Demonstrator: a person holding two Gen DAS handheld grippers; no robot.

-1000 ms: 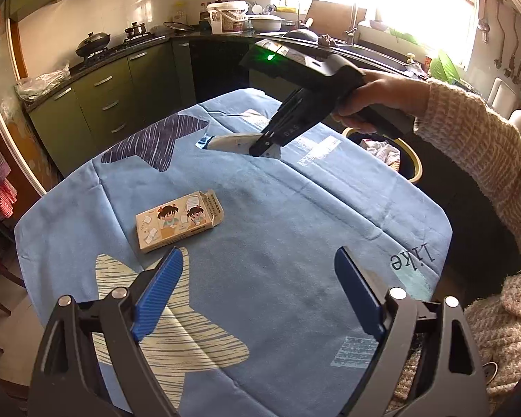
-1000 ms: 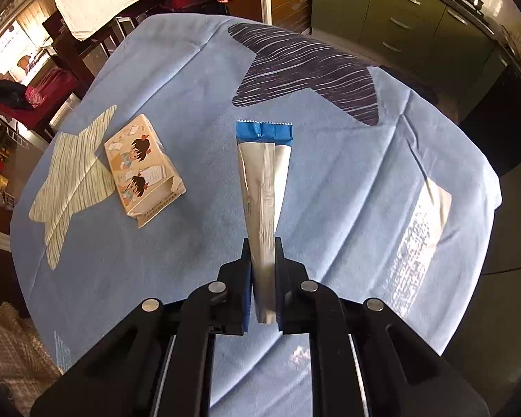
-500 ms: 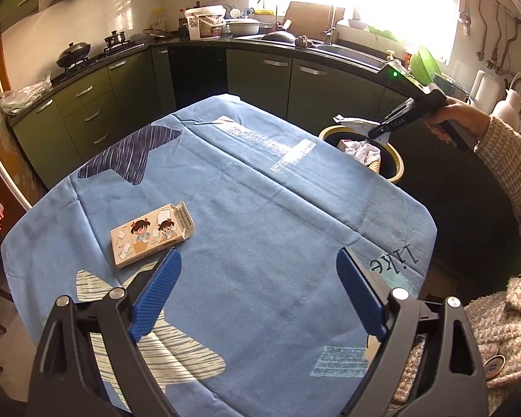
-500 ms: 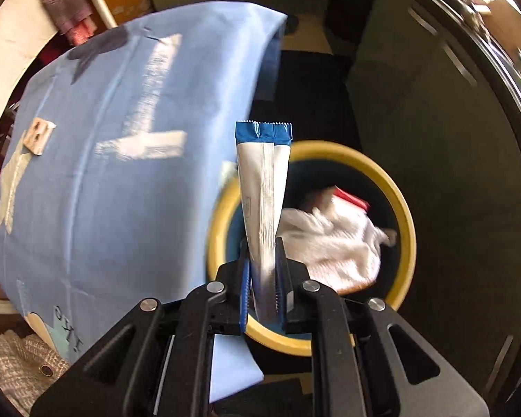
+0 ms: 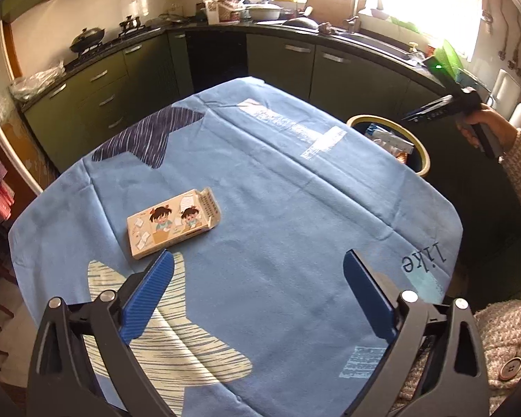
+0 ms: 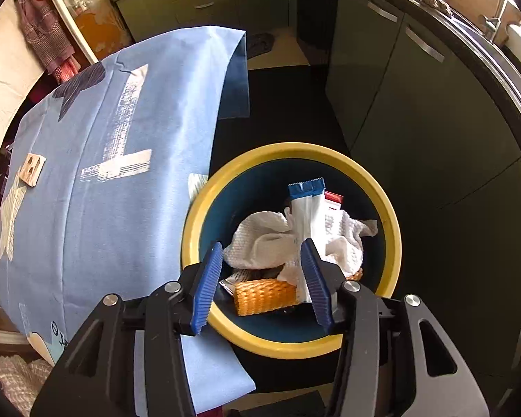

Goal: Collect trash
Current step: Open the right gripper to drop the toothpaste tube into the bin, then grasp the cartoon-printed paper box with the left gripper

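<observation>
We count one carton (image 5: 174, 223) left on the blue tablecloth (image 5: 281, 229), lying flat near the table's left edge, beside the pale star print (its cartoon face is turned up). In the right wrist view the same carton (image 6: 33, 169) shows small at the far left of the cloth (image 6: 97, 208).

One yellow-rimmed bin (image 6: 392, 229) stands on the floor just off the table's right edge, and the cloth's hem hangs against its rim. Inside we count one blue-topped wrapper (image 6: 307, 210) lying loose on a crumpled white paper towel (image 6: 260, 243), one orange mesh sleeve (image 6: 265, 295) near the front, and a red-and-white packet (image 6: 332, 201) partly hidden behind the wrapper. From the left wrist view the bin (image 5: 421, 153) peeks past the table's edge, with the wrapper (image 5: 387, 139) in it.

Our right gripper (image 6: 262, 279) hangs above the bin's mouth, its two blue pads spread and holding nothing; the right pad (image 6: 316, 286) covers part of the wrapper's lower end. In the left wrist view this gripper (image 5: 430, 113) shows side-on above the bin. Our left gripper (image 5: 257, 290) hovers over the near edge of the table, its pads wide apart and empty, with the left pad (image 5: 147, 295) just short of the carton.

Dark green cabinets (image 5: 121, 80) ring the table.
</observation>
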